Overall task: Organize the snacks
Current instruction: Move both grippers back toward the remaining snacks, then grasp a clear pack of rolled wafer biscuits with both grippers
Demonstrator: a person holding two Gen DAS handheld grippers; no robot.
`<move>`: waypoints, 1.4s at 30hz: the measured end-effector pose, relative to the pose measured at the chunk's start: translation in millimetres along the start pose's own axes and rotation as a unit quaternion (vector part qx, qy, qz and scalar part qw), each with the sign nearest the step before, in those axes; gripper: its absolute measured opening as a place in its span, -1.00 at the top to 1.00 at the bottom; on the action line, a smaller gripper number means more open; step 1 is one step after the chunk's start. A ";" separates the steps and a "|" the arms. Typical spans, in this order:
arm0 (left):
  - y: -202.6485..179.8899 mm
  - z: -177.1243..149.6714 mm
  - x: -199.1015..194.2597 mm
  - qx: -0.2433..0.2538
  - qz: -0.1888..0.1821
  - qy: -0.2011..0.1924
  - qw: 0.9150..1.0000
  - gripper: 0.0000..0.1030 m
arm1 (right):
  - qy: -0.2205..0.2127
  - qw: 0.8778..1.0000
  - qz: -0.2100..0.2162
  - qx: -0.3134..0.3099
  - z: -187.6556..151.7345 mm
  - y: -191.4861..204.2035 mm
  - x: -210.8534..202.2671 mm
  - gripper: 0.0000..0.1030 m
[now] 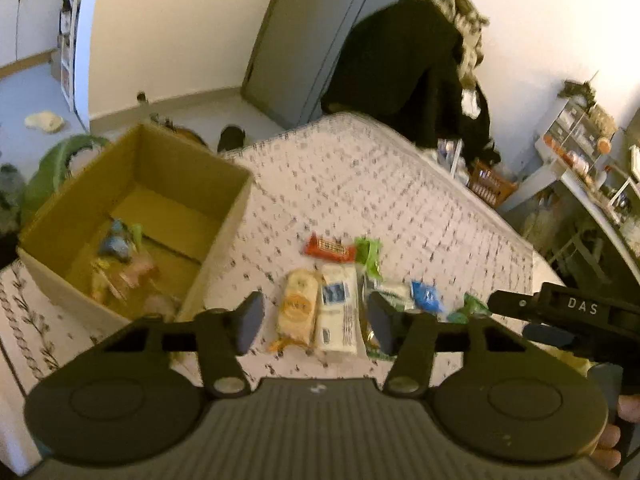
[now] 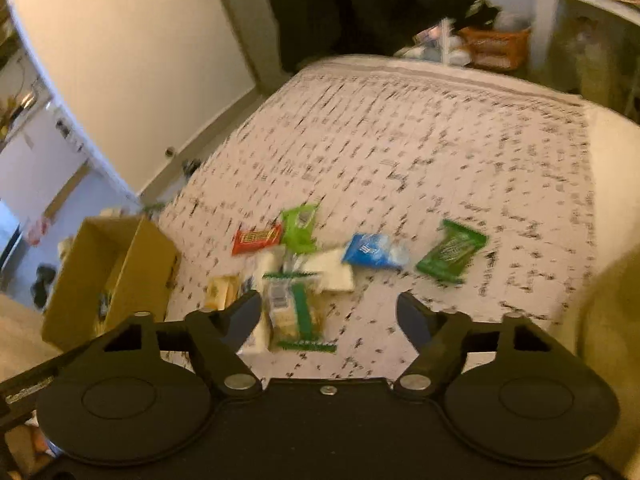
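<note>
Several snack packets lie on a patterned bedspread (image 1: 360,184). An open cardboard box (image 1: 224,216) at the left holds a few snacks (image 1: 120,256). My left gripper (image 1: 316,320) is open and empty, above a yellow cracker packet (image 1: 298,308) and a white packet (image 1: 338,312). A red bar (image 1: 329,247) and a light green packet (image 1: 369,256) lie beyond. My right gripper (image 2: 328,320) is open and empty above a green-edged clear packet (image 2: 298,312). A blue packet (image 2: 374,251) and a dark green packet (image 2: 452,250) lie to its right. The box (image 2: 136,272) shows at left.
A dark coat (image 1: 400,64) hangs beyond the bed's far end, by a grey door (image 1: 320,24). An orange basket (image 1: 490,182) and shelves (image 1: 580,152) stand to the right. A green bag (image 1: 52,168) lies left of the box.
</note>
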State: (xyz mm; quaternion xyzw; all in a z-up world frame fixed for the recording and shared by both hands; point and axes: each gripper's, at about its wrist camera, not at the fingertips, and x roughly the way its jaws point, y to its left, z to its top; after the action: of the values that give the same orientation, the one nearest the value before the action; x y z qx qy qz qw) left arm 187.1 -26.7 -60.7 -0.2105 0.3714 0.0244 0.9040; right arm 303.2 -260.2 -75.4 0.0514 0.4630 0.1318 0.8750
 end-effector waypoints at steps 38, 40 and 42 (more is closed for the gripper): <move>24.8 -20.6 147.2 -0.060 0.028 0.060 0.996 0.39 | 0.107 0.994 -0.007 -0.036 2.0 27.7 118.9 0.62; 23.3 -21.6 144.1 -0.050 0.034 0.061 0.996 0.56 | 0.103 0.994 -0.008 -0.040 1.2 29.8 112.6 0.63; 25.5 -22.8 139.6 -0.059 0.024 0.066 0.996 0.57 | 0.096 0.994 -0.010 -0.043 1.4 32.8 105.0 0.63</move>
State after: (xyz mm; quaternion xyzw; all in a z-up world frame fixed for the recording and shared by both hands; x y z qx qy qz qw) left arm 267.9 -28.3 -179.6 -0.2553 0.4330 0.0538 0.8628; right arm 354.7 -199.4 -151.3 -0.0037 0.5393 0.1472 0.8291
